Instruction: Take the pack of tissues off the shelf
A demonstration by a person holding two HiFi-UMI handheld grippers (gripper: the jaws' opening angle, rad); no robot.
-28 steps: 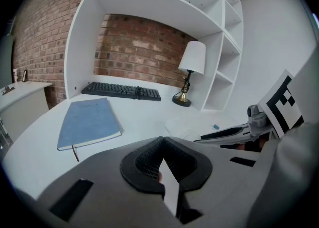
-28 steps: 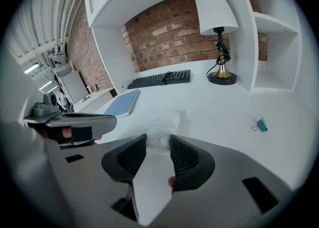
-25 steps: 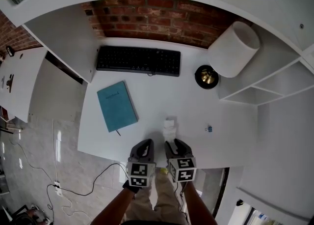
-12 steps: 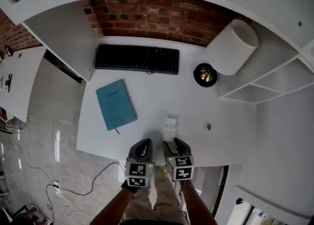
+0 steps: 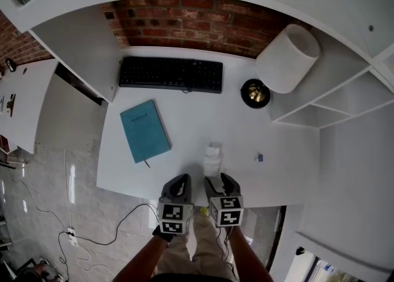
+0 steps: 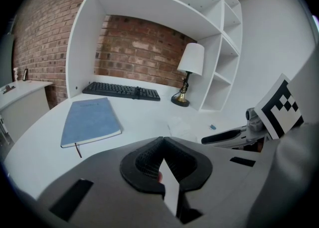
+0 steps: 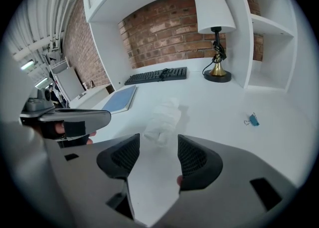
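At the left of the bench [image 5: 246, 142] the teal notebook [image 5: 145, 132] is lying flat and the black keyboard [image 5: 171, 74] is sitting behind it against the brick wall. Neither is shifting between the earlier head views and this one.

The left gripper [image 6: 162, 147] is hovering over the near edge of the bench with its jaws closed together and nothing between them. It is taking no part in the work.

Just ahead of the two grippers, the pack of tissues [image 5: 212, 159] is lying on the bare bench, pale and a little crumpled. It is resting in the same spot as a second ago.

The change is happening at the right gripper [image 7: 158, 145]. Its jaws are opening, standing clearly wider than in the earlier frames. The pack is sitting just beyond their tips, and neither pad is touching it. The gripper itself is hardly moving from its place at the bench edge.

Further right, a small blue binder clip [image 5: 260, 157] is lying alone, the lamp [image 5: 286, 59] is standing at the back corner, and the white shelf [image 5: 332, 105] is showing only bare compartments.

Judging from this, the pack is already off the shelf and set down, and the spreading jaws are marking its release. The task is looking all but finished, with only the withdrawal of the right gripper likely remaining.
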